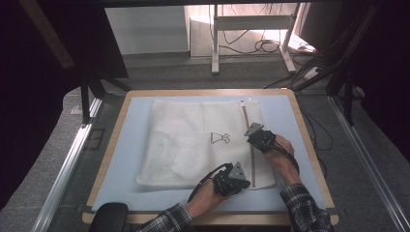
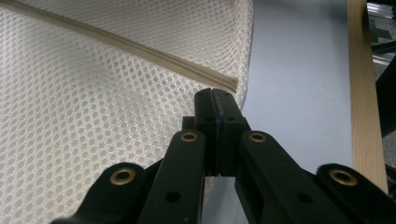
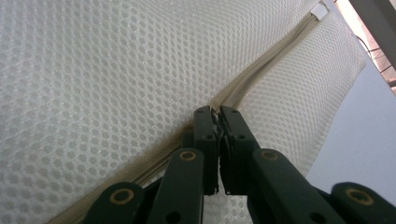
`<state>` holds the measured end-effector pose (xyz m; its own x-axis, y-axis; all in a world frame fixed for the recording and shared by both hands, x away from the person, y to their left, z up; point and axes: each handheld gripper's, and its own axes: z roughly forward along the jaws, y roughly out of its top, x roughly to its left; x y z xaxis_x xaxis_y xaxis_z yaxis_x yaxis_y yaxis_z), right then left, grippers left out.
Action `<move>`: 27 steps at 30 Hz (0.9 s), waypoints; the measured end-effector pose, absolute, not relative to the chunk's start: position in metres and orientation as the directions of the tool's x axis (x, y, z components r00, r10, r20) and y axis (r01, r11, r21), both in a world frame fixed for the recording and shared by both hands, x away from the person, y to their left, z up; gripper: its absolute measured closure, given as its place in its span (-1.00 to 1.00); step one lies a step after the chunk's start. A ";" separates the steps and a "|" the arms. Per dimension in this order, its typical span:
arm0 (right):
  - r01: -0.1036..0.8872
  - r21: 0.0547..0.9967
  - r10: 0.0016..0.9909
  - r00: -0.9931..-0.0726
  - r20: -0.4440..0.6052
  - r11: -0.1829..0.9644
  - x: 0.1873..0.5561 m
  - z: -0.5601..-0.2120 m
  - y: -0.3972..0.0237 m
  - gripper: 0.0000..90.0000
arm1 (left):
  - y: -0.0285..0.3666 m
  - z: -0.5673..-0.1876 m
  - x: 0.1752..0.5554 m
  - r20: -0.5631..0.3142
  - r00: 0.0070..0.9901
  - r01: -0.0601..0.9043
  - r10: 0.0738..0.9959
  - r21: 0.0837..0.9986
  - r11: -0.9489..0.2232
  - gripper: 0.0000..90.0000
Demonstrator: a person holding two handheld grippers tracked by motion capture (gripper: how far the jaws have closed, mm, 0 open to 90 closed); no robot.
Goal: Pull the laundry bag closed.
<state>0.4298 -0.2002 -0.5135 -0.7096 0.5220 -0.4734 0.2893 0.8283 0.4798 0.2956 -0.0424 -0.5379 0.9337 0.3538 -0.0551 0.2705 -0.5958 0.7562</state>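
a white mesh bag (image 1: 203, 145) is lying flat on a pale blue mat (image 1: 130, 159) that is covering a wooden table (image 1: 309, 145). a beige zip (image 1: 250, 145) is running along the bag's right side, and a small black dress picture (image 1: 219, 138) is printed near its middle. in the high view the left gripper (image 1: 240, 180) is being held at the bag's near right corner, close to the near end of the zip. in the left gripper view its jaws are being pressed together on the mesh edge just below the zip end (image 2: 231, 84). the right gripper (image 1: 253, 133) is being held farther along the zip, about midway. in the right gripper view its jaws are nearly closed and are being pinched on the zip (image 3: 261, 65); whether the slider is between them cannot be told.
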 end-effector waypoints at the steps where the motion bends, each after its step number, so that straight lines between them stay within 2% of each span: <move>1: 0.287 0.479 0.521 -0.708 -0.477 0.829 0.431 -0.514 -0.200 0.90 | -0.042 -0.538 0.296 -0.056 0.934 0.271 0.354 0.757 -0.595 1.00; 27: 0.293 0.477 0.529 -0.688 -0.497 0.829 0.456 -0.515 -0.194 0.90 | -0.042 -0.538 0.295 -0.051 0.934 0.268 0.355 0.756 -0.598 1.00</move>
<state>0.4556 -0.1940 -0.5152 -0.6876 0.5289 -0.4974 0.2928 0.8289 0.4766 0.2952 -0.0422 -0.5379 0.9337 0.3546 -0.0506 0.2680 -0.5977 0.7556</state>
